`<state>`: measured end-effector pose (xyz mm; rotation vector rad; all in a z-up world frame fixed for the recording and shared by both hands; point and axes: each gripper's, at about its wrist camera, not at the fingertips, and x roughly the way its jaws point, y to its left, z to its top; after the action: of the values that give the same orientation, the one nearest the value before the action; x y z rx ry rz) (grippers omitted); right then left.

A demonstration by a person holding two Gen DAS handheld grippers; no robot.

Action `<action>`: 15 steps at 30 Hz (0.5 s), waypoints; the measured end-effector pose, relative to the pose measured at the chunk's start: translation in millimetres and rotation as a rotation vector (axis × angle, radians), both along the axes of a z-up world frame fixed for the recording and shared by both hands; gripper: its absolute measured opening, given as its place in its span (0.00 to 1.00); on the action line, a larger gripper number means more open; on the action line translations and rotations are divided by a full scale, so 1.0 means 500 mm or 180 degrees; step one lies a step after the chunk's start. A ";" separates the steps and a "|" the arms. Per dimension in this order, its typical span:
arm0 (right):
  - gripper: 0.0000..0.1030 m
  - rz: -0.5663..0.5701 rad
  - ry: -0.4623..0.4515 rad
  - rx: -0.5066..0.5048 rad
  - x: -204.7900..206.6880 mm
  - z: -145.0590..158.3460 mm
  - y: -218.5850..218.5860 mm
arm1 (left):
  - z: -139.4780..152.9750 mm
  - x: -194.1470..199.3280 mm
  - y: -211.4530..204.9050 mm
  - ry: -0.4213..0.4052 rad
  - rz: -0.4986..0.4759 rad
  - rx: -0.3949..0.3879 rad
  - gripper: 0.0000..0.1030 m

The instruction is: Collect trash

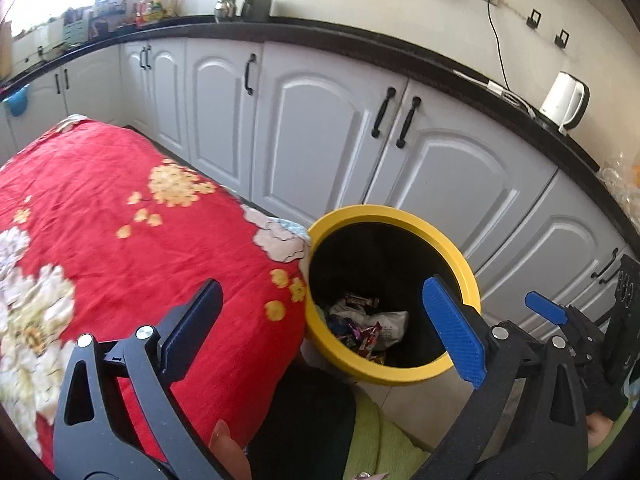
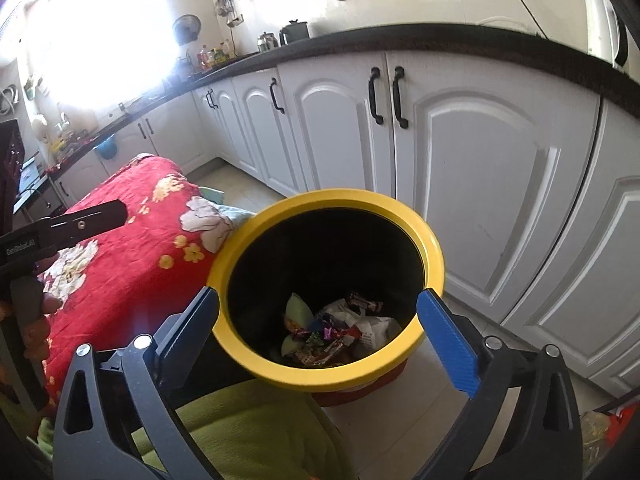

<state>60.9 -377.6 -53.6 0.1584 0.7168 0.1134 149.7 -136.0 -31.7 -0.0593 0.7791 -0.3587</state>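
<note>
**Both grippers empty above a bin that holds the rubbish**

While the left gripper (image 1: 324,332) hangs over the corner of the red floral cloth (image 1: 120,208), its jaws stand spread wide with nothing between them, which I read as a drop already made. Just beside the cloth's edge sits the yellow-rimmed bin (image 1: 460,256), close enough that trash can go straight off the table and in; the wrappers and crumpled paper (image 1: 368,328) lie at its dark bottom. At the right edge a blue finger of the right gripper (image 1: 546,312) shows too.

From the right wrist, the right gripper (image 2: 320,344) is likewise spread and empty, framing the bin (image 2: 434,256) squarely from above (a sensible stance for letting go). The trash (image 2: 336,332) rests inside.

White cabinets (image 2: 472,168) under a dark counter (image 2: 400,38) run behind, a kettle (image 1: 566,100) stands plugged in, and the floor is pale tile.
</note>
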 end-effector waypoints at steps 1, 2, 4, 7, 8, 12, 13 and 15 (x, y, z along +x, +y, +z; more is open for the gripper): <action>0.94 0.0004 -0.0028 -0.0013 -0.005 0.007 0.007 | 0.005 -0.009 0.010 -0.0017 0.0025 -0.0002 0.89; 0.94 -0.0003 -0.0049 -0.0029 -0.009 0.012 0.012 | 0.011 -0.018 0.019 -0.0041 0.0053 0.0007 0.89; 0.94 -0.0010 -0.0101 -0.0053 -0.021 0.021 0.023 | 0.018 -0.035 0.032 -0.0089 0.0102 0.0032 0.89; 0.94 -0.0014 -0.0221 -0.0089 -0.041 0.035 0.041 | 0.028 -0.063 0.054 -0.0172 0.0184 0.0060 0.89; 0.94 -0.0025 -0.0270 -0.0108 -0.048 0.042 0.047 | 0.030 -0.074 0.061 -0.0210 0.0215 0.0071 0.89; 0.94 -0.0069 -0.0554 -0.0178 -0.089 0.066 0.081 | 0.032 -0.117 0.084 -0.0391 0.0359 0.0145 0.89; 0.94 -0.0082 -0.0664 -0.0191 -0.104 0.073 0.090 | 0.032 -0.131 0.089 -0.0468 0.0401 0.0175 0.89; 0.94 -0.0108 -0.0828 -0.0207 -0.131 0.085 0.103 | 0.031 -0.156 0.098 -0.0574 0.0462 0.0231 0.89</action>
<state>-4.5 -326.0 -11.2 0.0914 0.4575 0.0763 71.7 -86.9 -16.1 -0.0149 0.6048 -0.1948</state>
